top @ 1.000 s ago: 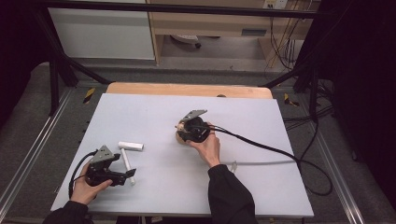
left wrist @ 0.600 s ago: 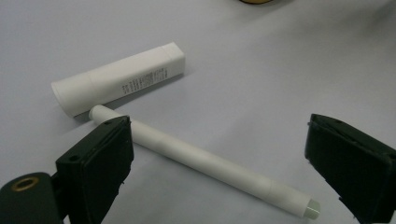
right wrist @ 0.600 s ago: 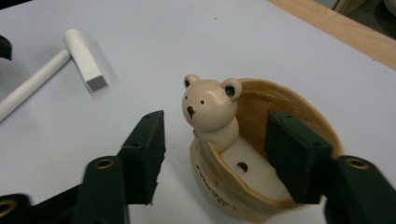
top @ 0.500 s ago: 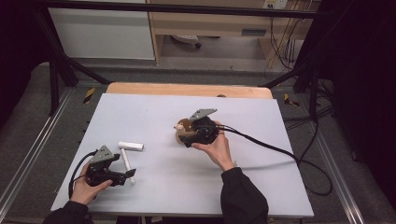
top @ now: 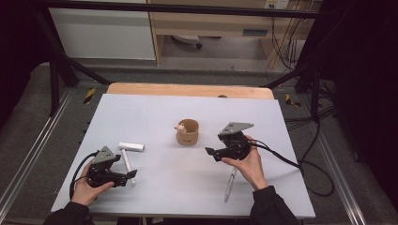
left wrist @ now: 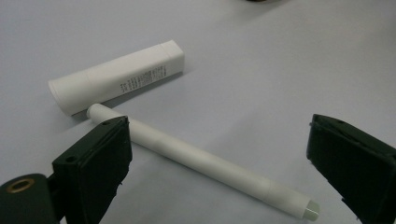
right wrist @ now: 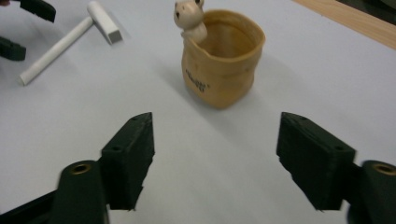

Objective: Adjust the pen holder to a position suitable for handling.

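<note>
The right gripper (top: 210,152), jaws apart and just narrowing with nothing between them, sits just beside the tan soft cup with a small animal figure on its rim (top: 187,132). The left gripper (top: 133,174), jaws apart, straddles a white cylindrical stick (left wrist: 201,158) without gripping it; a white capped tube (left wrist: 116,77) touches the stick's far end. A slim silver pen (top: 229,184) lies beside the right hand (top: 248,164) on the pale grey tabletop (top: 155,112).

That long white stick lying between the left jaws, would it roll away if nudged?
Probably. The white pen looks round and smooth, lying flat on the bare table, so a sideways push would likely roll it. It looks straight and stiff, probably light. The white tube at its end might stop it.
</note>
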